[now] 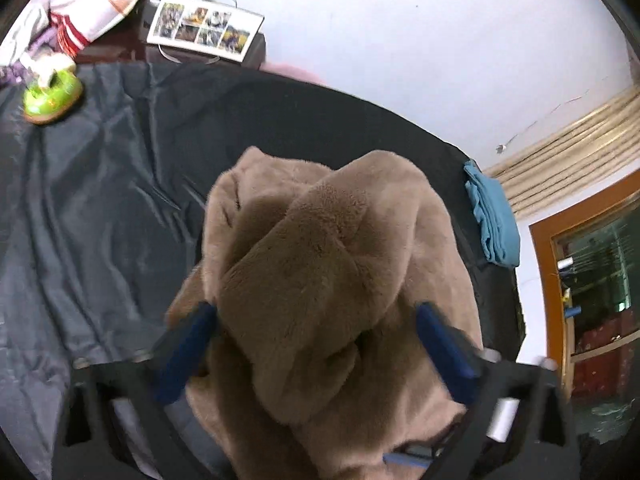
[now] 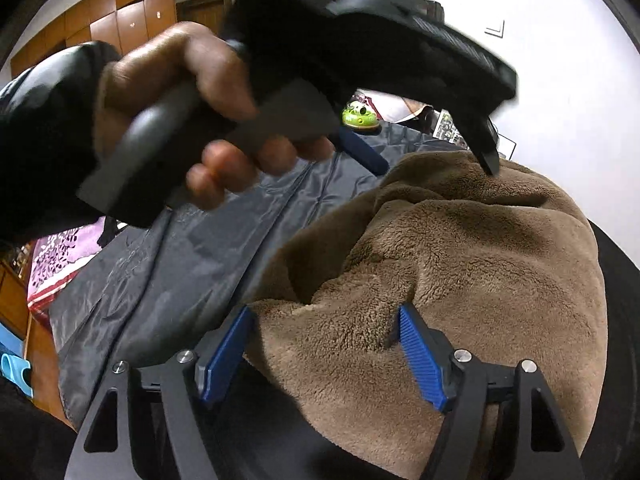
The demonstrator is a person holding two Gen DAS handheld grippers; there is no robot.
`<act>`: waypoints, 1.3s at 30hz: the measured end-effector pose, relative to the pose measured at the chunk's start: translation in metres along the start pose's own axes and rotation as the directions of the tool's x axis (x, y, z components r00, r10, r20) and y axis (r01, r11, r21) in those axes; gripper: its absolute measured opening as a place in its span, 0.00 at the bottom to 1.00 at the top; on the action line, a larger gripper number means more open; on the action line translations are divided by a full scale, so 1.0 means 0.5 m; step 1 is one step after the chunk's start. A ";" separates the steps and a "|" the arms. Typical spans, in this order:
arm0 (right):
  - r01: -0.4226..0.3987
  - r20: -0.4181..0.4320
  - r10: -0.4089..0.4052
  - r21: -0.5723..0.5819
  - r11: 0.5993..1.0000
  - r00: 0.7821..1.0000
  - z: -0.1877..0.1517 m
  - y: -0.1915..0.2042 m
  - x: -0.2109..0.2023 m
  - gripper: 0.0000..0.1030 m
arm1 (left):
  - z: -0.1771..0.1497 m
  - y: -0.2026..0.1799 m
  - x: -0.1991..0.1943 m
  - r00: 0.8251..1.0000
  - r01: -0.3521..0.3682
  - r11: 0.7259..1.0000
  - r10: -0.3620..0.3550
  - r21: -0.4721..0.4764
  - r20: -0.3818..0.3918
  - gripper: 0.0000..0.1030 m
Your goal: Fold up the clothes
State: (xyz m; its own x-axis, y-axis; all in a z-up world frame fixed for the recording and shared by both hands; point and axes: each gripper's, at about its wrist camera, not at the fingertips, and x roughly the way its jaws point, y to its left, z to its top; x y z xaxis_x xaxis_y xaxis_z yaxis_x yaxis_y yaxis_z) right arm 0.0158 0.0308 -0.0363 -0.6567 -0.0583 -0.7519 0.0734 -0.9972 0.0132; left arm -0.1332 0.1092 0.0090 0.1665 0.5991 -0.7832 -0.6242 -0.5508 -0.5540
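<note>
Both tongs, left (image 1: 316,316) and right (image 2: 324,320), stand spread astride the brown fleece (image 1: 320,240), probably readying a fold.

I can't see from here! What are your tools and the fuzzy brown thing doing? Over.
Left tool straddling bunched brown fleece, grip unclear. Right tool open over it. Folded blue cloth off to the side, nothing blocking.

Brown fleece garment (image 1: 328,264); dark grey sheet (image 1: 100,200); blue towel (image 1: 494,220).
</note>
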 end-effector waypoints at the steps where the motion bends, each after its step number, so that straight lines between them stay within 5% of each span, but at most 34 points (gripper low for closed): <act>1: -0.001 -0.001 0.001 0.000 1.000 1.000 -0.001 -0.001 -0.001 0.74 | 0.007 0.013 0.009 1.000 0.000 0.999 -0.001 -0.033 -0.015 0.23; 5: -0.004 -0.005 0.004 -0.004 1.000 1.000 -0.003 -0.002 -0.003 0.74 | 0.045 0.057 -0.008 0.999 0.026 0.993 -0.021 -0.112 0.040 0.14; 10: -0.005 -0.022 0.005 -0.046 0.999 1.000 -0.001 0.008 0.013 0.80 | 0.064 0.068 0.012 0.998 -0.051 0.995 0.053 -0.080 0.020 0.14; 16: 0.021 -0.037 -0.026 -0.128 0.992 0.999 -0.011 0.030 0.041 0.85 | 0.058 0.107 0.024 0.998 -0.048 0.989 0.052 -0.141 0.029 0.18; 19: 0.014 -0.043 -0.019 -0.122 0.992 0.999 -0.009 0.024 0.033 0.88 | 0.057 0.116 0.023 0.996 -0.082 0.985 0.087 -0.149 0.030 0.28; 20: 0.007 -0.047 -0.013 -0.113 0.994 0.999 -0.005 0.019 0.027 0.87 | 0.056 0.116 0.021 0.993 -0.105 0.984 0.110 -0.145 0.029 0.55; 22: -0.016 -0.044 0.013 -0.078 0.997 0.999 0.005 0.006 0.007 0.87 | 0.051 0.129 0.016 0.986 -0.155 0.975 0.162 -0.158 0.034 0.81; 25: -0.053 0.016 0.052 0.026 0.998 0.999 0.027 -0.033 -0.051 0.87 | 0.039 0.144 0.002 0.989 -0.130 0.976 0.141 -0.175 0.050 0.81; 29: -0.056 0.048 0.051 0.103 0.993 0.998 0.040 -0.073 -0.070 0.87 | 0.035 0.092 -0.035 0.978 -0.177 0.981 0.184 -0.075 0.100 0.81; 35: -0.095 -0.035 0.099 0.096 0.991 0.994 0.022 -0.039 0.013 0.88 | 0.028 0.039 -0.082 0.971 -0.200 0.980 0.200 -0.015 0.131 0.81; 39: -0.065 -0.033 0.065 0.017 0.998 0.997 0.012 -0.012 0.048 1.00 | 0.027 0.021 -0.131 0.969 -0.178 0.984 0.177 -0.009 0.171 0.81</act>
State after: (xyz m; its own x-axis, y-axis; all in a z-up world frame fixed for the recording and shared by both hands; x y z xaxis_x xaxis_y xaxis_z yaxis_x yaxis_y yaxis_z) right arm -0.0050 0.0350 -0.0505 -0.6255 -0.1218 -0.7707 0.1030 -0.9920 0.0731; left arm -0.1611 0.0721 0.0580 -0.0797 0.5826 -0.8089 -0.6369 -0.6540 -0.4082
